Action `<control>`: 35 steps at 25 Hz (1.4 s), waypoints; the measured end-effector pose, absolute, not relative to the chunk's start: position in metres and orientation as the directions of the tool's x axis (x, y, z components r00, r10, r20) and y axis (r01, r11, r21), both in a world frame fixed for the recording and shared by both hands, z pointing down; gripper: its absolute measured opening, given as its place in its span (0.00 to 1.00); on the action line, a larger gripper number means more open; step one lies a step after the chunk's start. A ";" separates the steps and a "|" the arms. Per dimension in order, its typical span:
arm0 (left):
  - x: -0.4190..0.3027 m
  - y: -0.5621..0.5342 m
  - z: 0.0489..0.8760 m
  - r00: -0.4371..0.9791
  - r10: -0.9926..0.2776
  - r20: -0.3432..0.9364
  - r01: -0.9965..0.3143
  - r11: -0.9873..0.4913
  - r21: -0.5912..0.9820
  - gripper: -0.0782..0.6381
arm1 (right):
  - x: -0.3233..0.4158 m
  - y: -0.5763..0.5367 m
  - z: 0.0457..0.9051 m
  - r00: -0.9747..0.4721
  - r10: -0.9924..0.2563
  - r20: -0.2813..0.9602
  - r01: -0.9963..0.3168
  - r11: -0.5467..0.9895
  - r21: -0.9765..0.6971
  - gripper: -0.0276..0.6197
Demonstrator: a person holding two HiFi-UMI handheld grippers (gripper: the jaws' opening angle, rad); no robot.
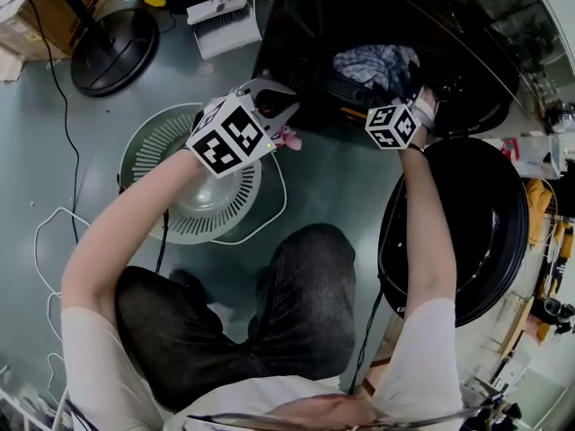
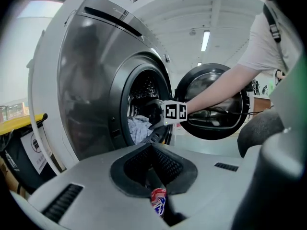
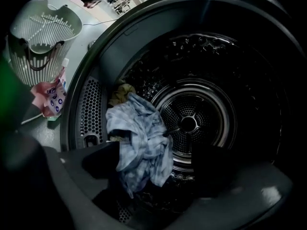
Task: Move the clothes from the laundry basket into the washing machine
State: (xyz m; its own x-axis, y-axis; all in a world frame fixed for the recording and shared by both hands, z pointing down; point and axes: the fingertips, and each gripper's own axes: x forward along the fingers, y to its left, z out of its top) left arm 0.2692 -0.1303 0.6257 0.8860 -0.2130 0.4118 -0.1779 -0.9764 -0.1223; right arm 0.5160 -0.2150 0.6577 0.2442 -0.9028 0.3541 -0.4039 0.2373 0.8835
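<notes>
Right gripper [image 3: 158,166] is hanging released at the washer [image 2: 96,80] mouth, jaws apart, with the blue cloth [image 3: 141,143] slumping loose between them at the front lip of the drum [image 3: 189,123], neither pad pressing it. Left gripper [image 2: 154,166] is clenching a small pink cloth [image 2: 158,201] just outside the opening, over the far rim of the basket [image 1: 175,214], where we are seeing no other clothes. We are judging both pieces light, limp and unbreakable, likely to trail and catch on the drum's lip. We are favouring a pinch on a bunched fold, deep between the pads, over a grip on a loose hem.
</notes>
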 end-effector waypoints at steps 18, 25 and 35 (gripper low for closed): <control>0.264 -0.131 0.574 0.895 -0.240 0.376 -0.276 -0.960 0.044 0.12 | 0.483 -0.191 0.627 0.160 -0.888 0.431 -0.571 0.272 0.774 0.75; 0.253 -0.133 0.589 0.892 -0.273 0.360 -0.287 -0.958 -0.015 0.12 | 0.477 -0.179 0.625 0.170 -0.907 0.384 -0.580 0.223 0.784 0.62; 0.250 -0.116 0.587 0.909 -0.232 0.347 -0.227 -0.972 -0.054 0.12 | 0.441 -0.167 0.591 0.130 -0.940 0.316 -0.612 0.175 0.771 0.46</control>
State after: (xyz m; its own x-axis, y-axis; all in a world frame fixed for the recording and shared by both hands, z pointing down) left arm 0.2499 -0.1160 0.5869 0.9089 -0.2318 0.3467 -0.2273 -0.9723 -0.0542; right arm 0.4408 -0.1673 0.5913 0.1298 -0.9399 0.3158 -0.6120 0.1747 0.7713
